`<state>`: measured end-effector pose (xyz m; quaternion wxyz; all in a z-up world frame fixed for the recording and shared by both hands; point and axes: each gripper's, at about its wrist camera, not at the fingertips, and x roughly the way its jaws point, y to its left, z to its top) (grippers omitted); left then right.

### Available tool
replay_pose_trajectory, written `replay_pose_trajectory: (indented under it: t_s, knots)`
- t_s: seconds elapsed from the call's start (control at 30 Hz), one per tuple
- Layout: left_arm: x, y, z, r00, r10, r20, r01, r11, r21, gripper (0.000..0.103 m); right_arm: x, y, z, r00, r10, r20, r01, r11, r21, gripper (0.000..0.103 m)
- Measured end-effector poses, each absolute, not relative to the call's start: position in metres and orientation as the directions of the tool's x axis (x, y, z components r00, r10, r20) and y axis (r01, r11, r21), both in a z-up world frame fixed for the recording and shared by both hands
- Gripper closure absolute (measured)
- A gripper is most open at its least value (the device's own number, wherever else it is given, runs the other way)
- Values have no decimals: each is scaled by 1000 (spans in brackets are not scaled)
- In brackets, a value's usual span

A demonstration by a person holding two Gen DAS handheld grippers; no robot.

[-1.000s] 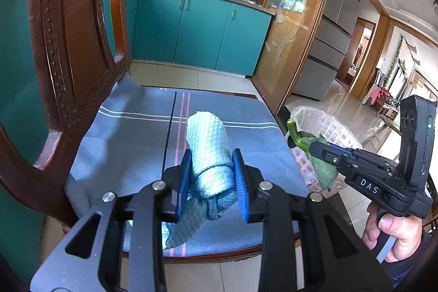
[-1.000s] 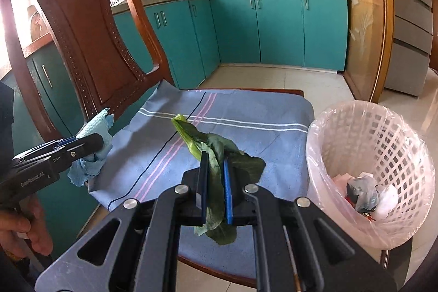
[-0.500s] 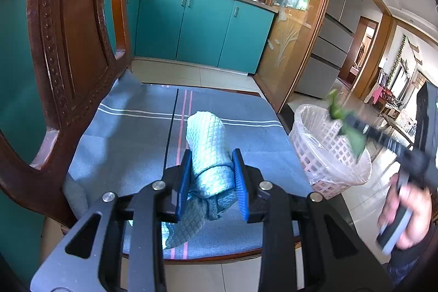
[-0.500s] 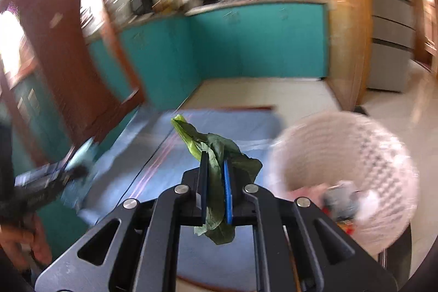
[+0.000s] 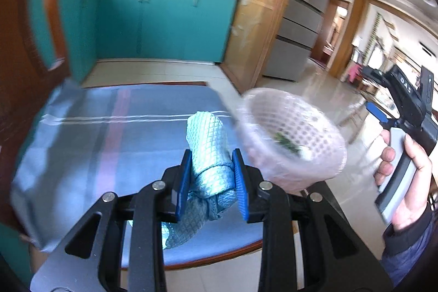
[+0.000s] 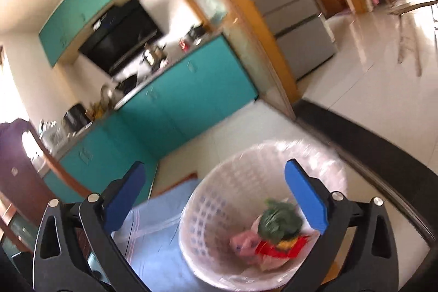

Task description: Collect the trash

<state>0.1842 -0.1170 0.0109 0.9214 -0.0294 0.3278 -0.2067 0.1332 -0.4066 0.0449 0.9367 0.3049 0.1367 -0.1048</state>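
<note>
My left gripper (image 5: 210, 179) is shut on a rolled light-blue cloth (image 5: 208, 147), held over the chair's blue cushion (image 5: 109, 138). To its right stands the white lattice waste basket (image 5: 293, 138) with a clear liner. My right gripper (image 6: 216, 199) is above that basket (image 6: 219, 210), tilted, its jaws opening wide with nothing between the blue pads (image 6: 306, 199). The green vegetable leaf (image 6: 279, 220) lies inside the basket on pink and red wrappers. The right gripper body (image 5: 405, 97) and the hand holding it show at the right edge of the left wrist view.
A dark wooden chair back (image 5: 32, 26) rises at the left. Teal kitchen cabinets (image 5: 164, 23) line the far wall, with a wood-framed glass partition (image 5: 251, 12) and grey fridge (image 5: 298, 26) to the right. Pale tiled floor (image 6: 369, 67) spreads beyond the basket.
My right gripper swung right over the basket, rolled, and opened; the green leaf dropped from it into the basket. My left gripper shifted right with the cloth still in it.
</note>
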Motion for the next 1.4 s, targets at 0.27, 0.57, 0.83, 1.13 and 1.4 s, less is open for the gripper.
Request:
replay_pose_trajectory:
  t_s: [0.27,0.57,0.83,1.13,1.4]
  knots:
    - [232,-247,52,679,-480,-555,496,858,-135,8,120,-438,41,938,-160,-308,327,705,629,4]
    - [203,-168,58,776,-316,-545,344,937,-54,4,128,-425,41,941,-103,-321,290,734,614,4]
    - [159,-58,32,838,-101,-536,140,990,32,3,148,-348,44,925,15,-379,193,843,503,4]
    - [161,2,14,847,-20,-531,9,1000,-24,3,148,-220,30,873,43,-486,81,970,231,4]
    - [164,12,14,832,-17,-554,-25,997,-69,3,150,-188,14,847,28,-531,71,984,164,4]
